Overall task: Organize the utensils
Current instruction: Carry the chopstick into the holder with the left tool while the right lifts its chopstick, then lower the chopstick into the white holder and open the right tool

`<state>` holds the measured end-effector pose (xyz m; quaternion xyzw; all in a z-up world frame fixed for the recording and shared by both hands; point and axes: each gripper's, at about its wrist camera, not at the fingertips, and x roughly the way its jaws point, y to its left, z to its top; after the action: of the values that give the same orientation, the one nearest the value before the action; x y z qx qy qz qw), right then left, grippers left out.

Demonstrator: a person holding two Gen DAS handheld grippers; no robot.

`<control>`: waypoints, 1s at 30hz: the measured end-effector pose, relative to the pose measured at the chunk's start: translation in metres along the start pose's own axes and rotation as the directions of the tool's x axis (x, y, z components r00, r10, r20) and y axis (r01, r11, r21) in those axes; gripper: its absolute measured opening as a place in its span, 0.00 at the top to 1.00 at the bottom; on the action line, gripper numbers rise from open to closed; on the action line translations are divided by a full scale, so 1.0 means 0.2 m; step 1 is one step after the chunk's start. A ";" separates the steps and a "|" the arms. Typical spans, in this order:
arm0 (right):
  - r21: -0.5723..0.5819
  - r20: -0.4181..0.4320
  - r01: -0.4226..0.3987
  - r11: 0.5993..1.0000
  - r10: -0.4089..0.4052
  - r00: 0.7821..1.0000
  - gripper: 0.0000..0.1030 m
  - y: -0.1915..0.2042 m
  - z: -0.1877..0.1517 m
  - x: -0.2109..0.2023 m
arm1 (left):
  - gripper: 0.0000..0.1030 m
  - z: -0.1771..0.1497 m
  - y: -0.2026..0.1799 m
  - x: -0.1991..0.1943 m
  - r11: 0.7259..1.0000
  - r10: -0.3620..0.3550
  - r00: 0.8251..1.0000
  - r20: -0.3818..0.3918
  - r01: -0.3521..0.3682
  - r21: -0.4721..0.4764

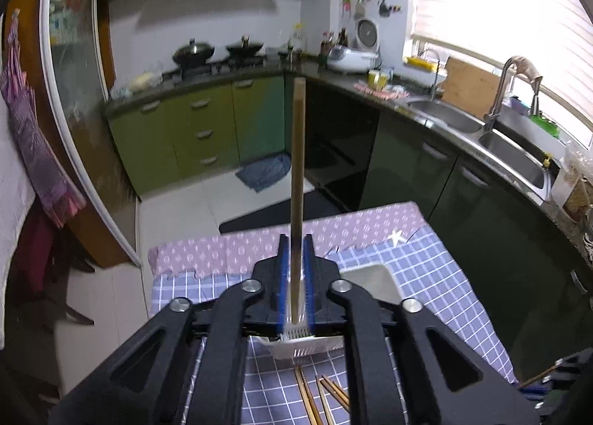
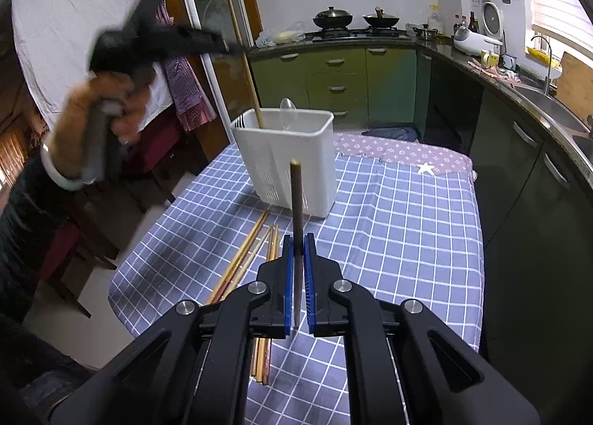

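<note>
**White basket** (image 2: 285, 165): slotted plastic utensil holder, upright on the checked cloth (image 2: 389, 221).

**Clear spoon** (image 2: 287, 106): stands inside the basket, bowl up, towards its back wall.

**Pale chopstick** (image 1: 298, 147): leans out of the basket's left rear corner, lower end inside.

**Left gripper** (image 1: 296, 239): above the basket. Jaws slightly parted around the pale chopstick, with a thin gap on each side.

**Right gripper** (image 2: 297, 239): in front of the basket. Jaws clenched on the dark chopstick (image 2: 295, 195), whose tip points at the basket's front wall.

**Loose chopsticks** (image 2: 244, 254): a bundle flat on the cloth, just in front of the basket, left of the right gripper.
</note>
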<state>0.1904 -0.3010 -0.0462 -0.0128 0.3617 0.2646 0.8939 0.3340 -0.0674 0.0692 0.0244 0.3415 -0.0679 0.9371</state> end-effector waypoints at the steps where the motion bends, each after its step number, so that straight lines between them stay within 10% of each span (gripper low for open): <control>1: -0.005 0.012 0.008 1.000 -0.008 1.000 0.94 0.00 0.03 -0.01 | 0.77 -0.02 0.01 0.02 1.000 0.005 1.000 -0.009 -0.005 0.002; 18: 0.064 0.303 0.026 0.998 -0.044 0.952 0.94 0.00 0.82 -0.10 | 0.71 -0.38 0.13 -0.25 1.000 -0.016 0.996 -0.086 0.016 0.006; 30: 0.033 0.063 0.082 0.996 -0.084 0.994 0.92 0.01 0.85 0.45 | 0.71 -0.59 0.11 -0.04 0.999 -0.011 0.961 -0.276 0.019 0.029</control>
<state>0.3510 -0.2208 0.0214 -0.0056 0.3358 0.2221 0.9153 0.2568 -0.0338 -0.0158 0.0458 0.4680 -0.0764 0.8792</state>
